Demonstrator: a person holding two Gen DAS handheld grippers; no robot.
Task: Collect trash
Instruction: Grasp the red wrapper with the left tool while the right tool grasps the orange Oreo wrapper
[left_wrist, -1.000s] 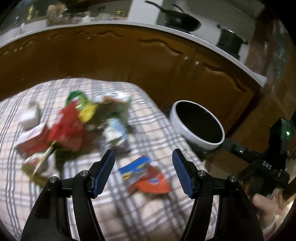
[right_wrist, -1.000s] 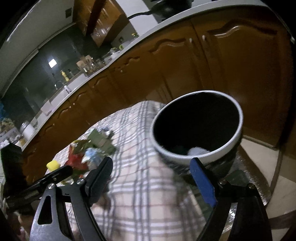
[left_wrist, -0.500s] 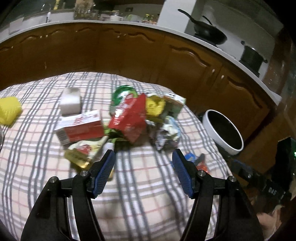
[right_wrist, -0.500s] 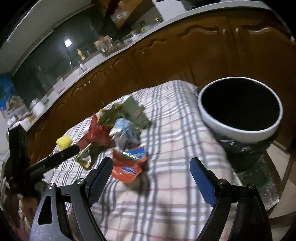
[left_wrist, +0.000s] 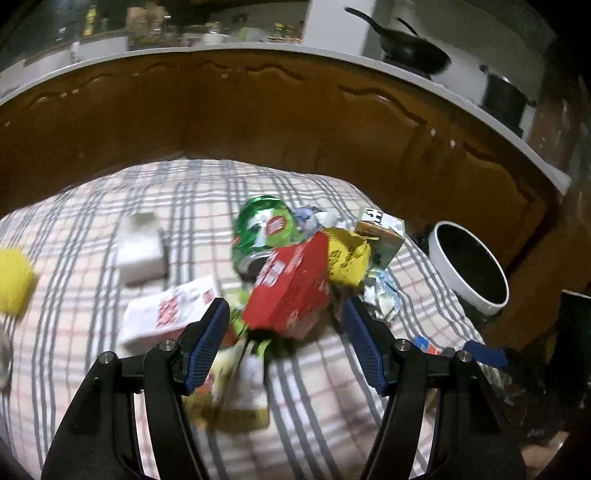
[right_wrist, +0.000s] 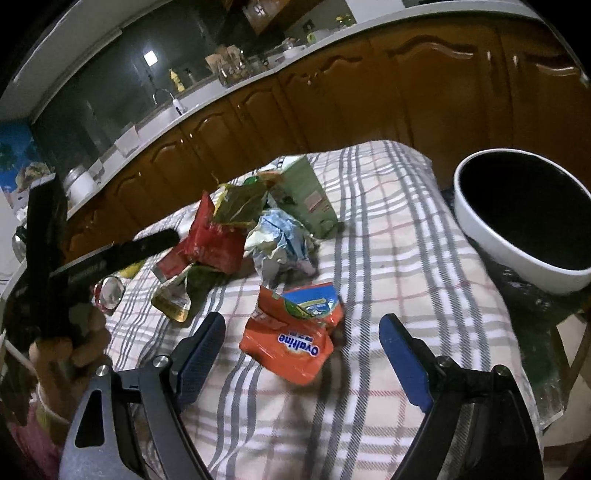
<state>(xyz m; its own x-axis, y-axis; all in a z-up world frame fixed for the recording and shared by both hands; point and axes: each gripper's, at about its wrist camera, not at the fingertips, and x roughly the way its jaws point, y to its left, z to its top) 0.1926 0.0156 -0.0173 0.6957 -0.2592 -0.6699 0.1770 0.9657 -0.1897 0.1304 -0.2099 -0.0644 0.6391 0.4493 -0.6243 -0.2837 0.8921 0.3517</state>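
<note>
- My right claw: fingers spread wide, nothing between them, held just over the checked tabletop.
- Orange pouch: crumpled, lying flat on the cloth between my right fingers and just past their tips. Not touched.
- My left claw: also spread wide and empty, aimed at the trash pile.
- Red packet: nearest piece of the pile in the left view, tilted up, just beyond my left fingertips.
- White-and-red wrapper: flat on the cloth, left of the red packet.
- Yellow wrapper: against the red packet's right side.
- Crumpled paper: pale blue and white, between the orange pouch and the pile.
- Green bag: behind the red packet.
- Green carton: on its side at the far edge of the pile.
- White block: apart from the pile, to its left.
- Yellow object: blurred, at the far left of the cloth.
- Bin: white rim, dark inside, beside the tabletop's right edge.
</note>
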